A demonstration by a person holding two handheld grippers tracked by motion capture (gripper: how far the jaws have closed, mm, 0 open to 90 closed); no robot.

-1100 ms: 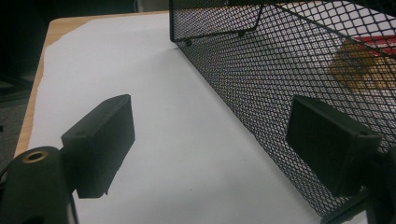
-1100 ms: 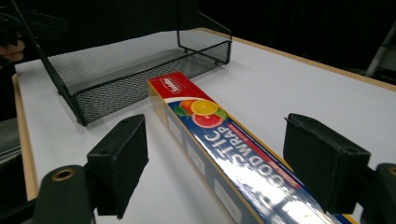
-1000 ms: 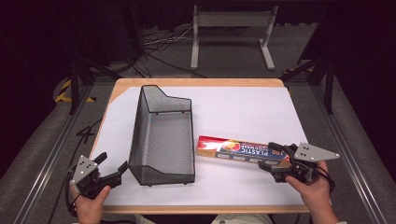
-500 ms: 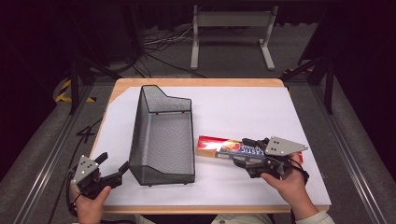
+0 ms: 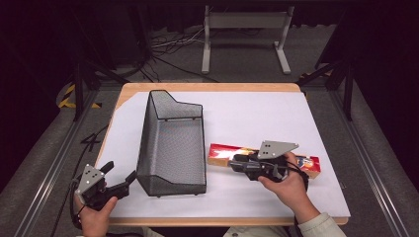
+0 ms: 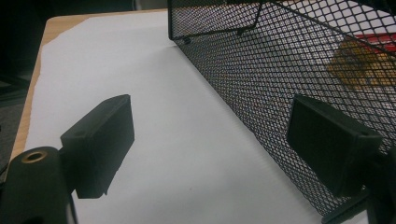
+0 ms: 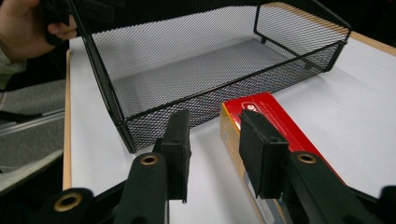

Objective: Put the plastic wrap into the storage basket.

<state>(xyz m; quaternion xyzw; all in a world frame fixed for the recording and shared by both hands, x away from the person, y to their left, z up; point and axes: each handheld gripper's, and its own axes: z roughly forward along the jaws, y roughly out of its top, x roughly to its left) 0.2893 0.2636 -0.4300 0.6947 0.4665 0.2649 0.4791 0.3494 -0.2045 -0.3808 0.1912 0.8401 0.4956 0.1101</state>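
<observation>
Since a second ago, the right gripper (image 5: 236, 163) has slid leftward along the box (image 5: 222, 153), its jaws narrowing. Its hand (image 5: 288, 185) reaches in from the near edge, wrist low, jaws level and pointing left. In the right gripper view one jaw lies over the box's near edge, the other beside it; whether the pads press it I cannot tell. At the near left corner, the left gripper (image 5: 120, 180) rests released, one jaw by the basket (image 5: 171, 148). Beyond, the box lies just right of the basket.
</observation>
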